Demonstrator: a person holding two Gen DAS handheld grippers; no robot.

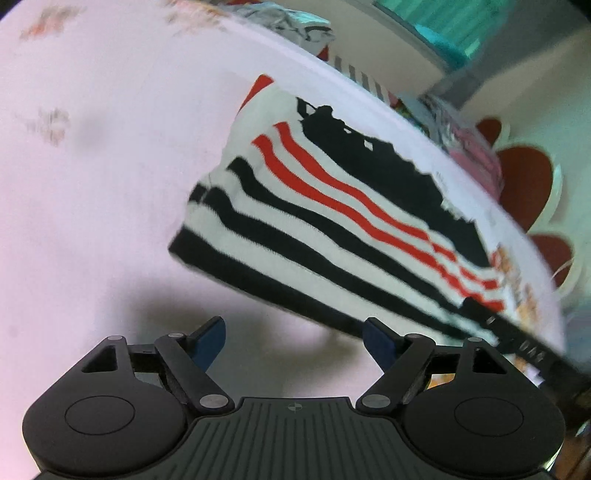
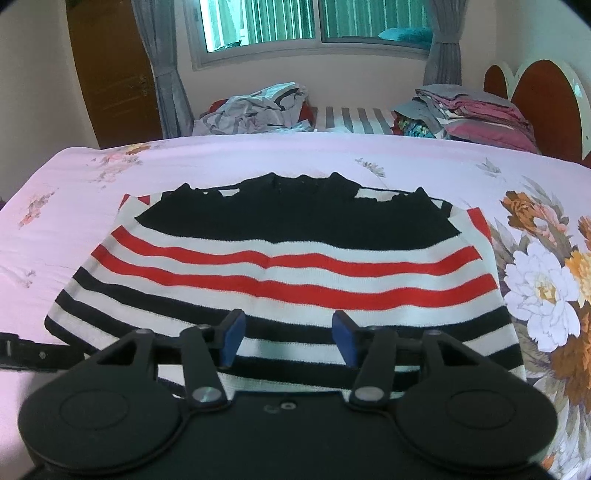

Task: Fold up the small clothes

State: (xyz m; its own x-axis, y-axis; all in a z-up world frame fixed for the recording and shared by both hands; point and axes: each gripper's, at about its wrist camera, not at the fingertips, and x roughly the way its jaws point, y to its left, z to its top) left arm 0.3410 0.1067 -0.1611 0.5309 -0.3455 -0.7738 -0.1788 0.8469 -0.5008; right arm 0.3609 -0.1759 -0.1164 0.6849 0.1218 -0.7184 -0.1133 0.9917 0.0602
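Bedroom background
A pink floral bedsheet (image 2: 258, 155) covers the bed; behind it a window (image 2: 314, 22) with grey curtains (image 2: 162, 66), a wooden door (image 2: 110, 74), a rounded headboard (image 2: 543, 107).

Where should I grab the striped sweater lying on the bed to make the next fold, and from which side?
Probably pinch the striped sweater at its near hem corners, coming in low from the near edge of the bed. It lies flat with the hem toward you, and both the left hand-held gripper and right hand-held gripper stand open and empty, so the hem could be lifted toward the black collar end.
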